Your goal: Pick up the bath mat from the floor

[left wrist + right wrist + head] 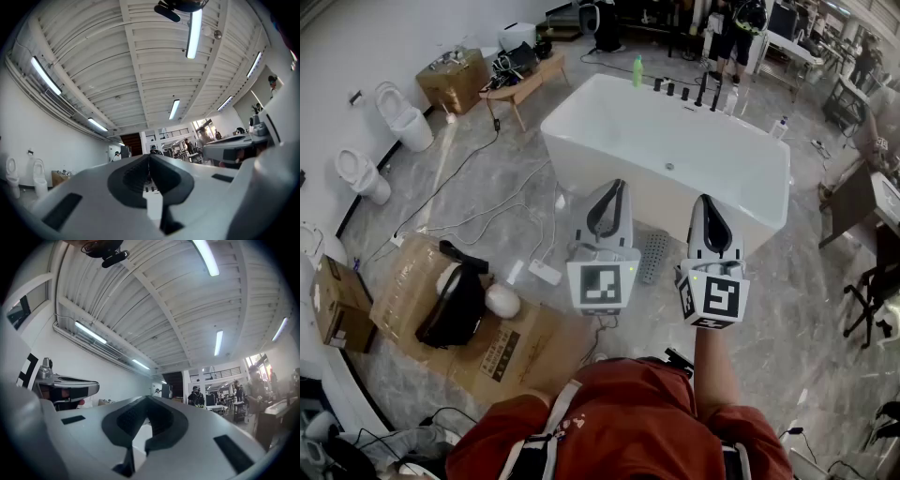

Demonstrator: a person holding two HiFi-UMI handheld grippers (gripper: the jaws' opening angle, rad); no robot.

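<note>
Currently you are holding the left gripper [614, 192] and right gripper [707, 204] side by side, tipped slightly upward. Both are clenched on nothing, probably because no reach has begun. The mat [653, 255] is lying on the floor beside the tub [572, 98], showing between the grippers.

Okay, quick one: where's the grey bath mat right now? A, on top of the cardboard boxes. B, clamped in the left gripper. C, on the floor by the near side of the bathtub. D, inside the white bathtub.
C: the head view shows the bath mat lying flat on the floor beside the bathtub, and the left gripper is shut with nothing in it.
</note>
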